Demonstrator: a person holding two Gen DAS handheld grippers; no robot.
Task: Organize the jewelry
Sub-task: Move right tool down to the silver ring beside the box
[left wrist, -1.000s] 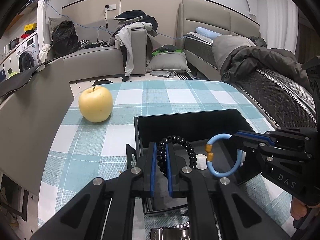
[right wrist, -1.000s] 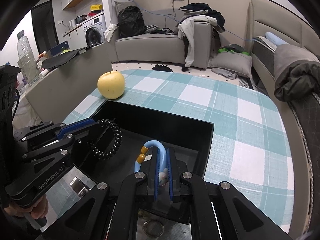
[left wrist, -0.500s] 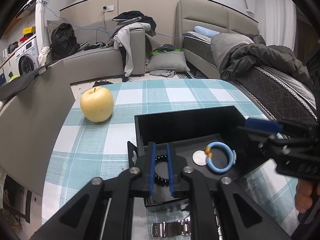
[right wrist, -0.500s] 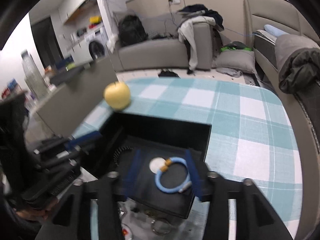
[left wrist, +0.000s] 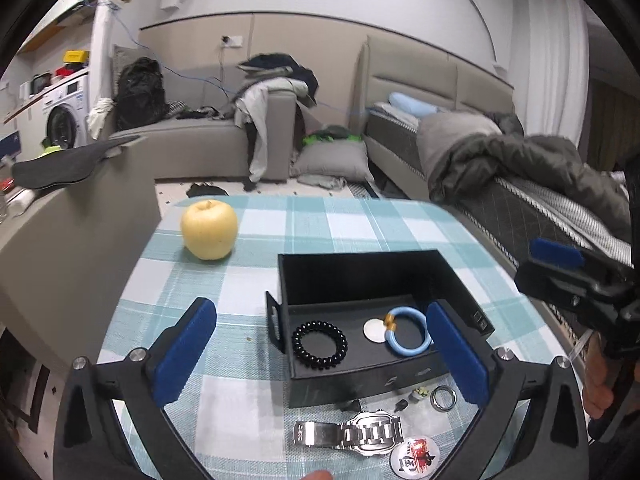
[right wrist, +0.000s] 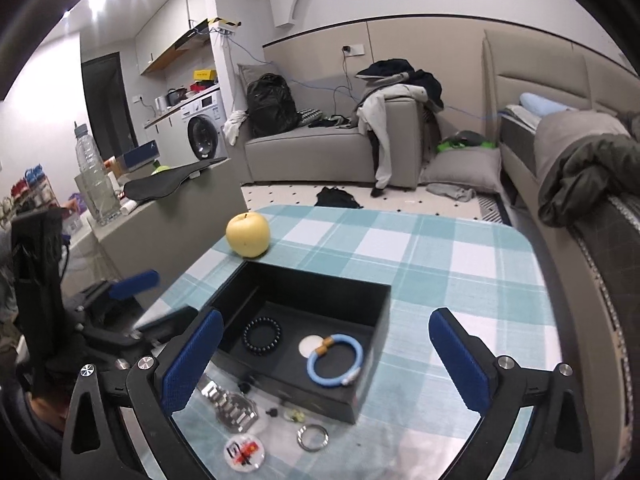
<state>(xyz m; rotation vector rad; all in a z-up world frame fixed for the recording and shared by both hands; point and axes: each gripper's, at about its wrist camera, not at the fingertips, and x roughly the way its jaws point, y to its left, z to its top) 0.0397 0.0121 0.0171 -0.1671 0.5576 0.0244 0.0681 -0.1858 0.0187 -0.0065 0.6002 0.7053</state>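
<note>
- While both grippers hover above the checked tablecloth (left wrist: pixel 352 220), the left gripper (left wrist: pixel 320 344) has its jaws spread wide and holds nothing.
- Right gripper (right wrist: pixel 326 354): jaws likewise spread wide, nothing between them.
- Black box (left wrist: pixel 360 272): open on the cloth; the black bead bracelet (left wrist: pixel 319 344) lies flat at the left of its floor.
- Blue bracelet (left wrist: pixel 408 332): lies flat at the right of the box floor, touching a white disc (left wrist: pixel 374 327).
- Steel watch (left wrist: pixel 352 434), silver ring (left wrist: pixel 443 397) and round badge (left wrist: pixel 414 458): on the cloth just in front of the box.
- Yellow apple (left wrist: pixel 209 229): on the cloth, well apart from the box.
</note>
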